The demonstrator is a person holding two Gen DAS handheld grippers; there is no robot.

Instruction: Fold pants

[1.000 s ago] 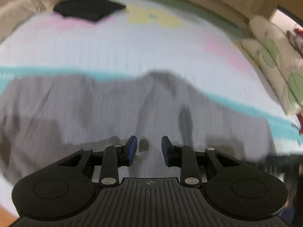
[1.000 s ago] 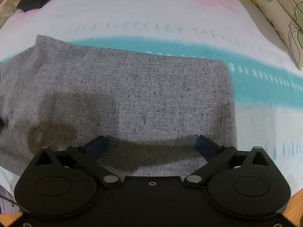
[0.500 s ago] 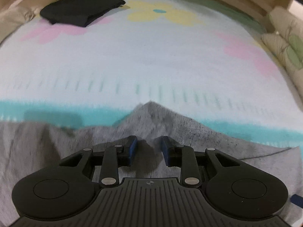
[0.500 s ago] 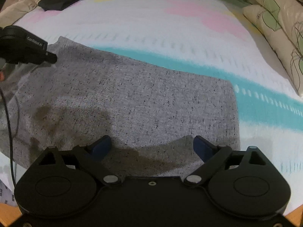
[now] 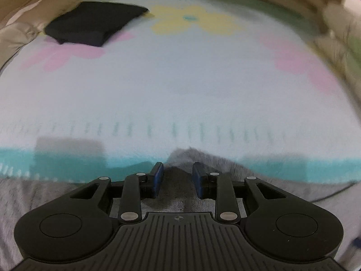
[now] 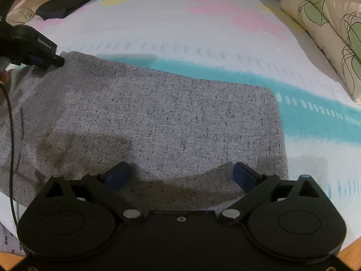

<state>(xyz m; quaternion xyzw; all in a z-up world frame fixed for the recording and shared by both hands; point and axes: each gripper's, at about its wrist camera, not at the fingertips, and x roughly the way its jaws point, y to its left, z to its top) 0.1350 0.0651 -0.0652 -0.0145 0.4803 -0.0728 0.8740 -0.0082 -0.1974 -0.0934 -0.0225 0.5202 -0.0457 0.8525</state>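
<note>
The grey speckled pants (image 6: 158,122) lie folded flat on the flowered bedsheet (image 6: 203,33). My right gripper (image 6: 181,176) is wide open and empty, low over the pants' near edge. My left gripper (image 5: 177,176) has its blue pads (image 5: 158,176) partly closed around a raised peak of grey fabric (image 5: 191,155) at the pants' far left corner. In the right wrist view the left gripper (image 6: 52,59) shows at that corner, with the cloth lifted there.
A folded dark garment (image 5: 94,22) lies at the far left of the bed; it also shows in the right wrist view (image 6: 67,2). Leaf-print pillows (image 6: 327,29) lie along the right side. A cable (image 6: 10,117) hangs at the left.
My left gripper has carried the pinched corner of the pants forward across the bed, so less grey cloth shows ahead of it. My right gripper has stayed open over the near edge.
</note>
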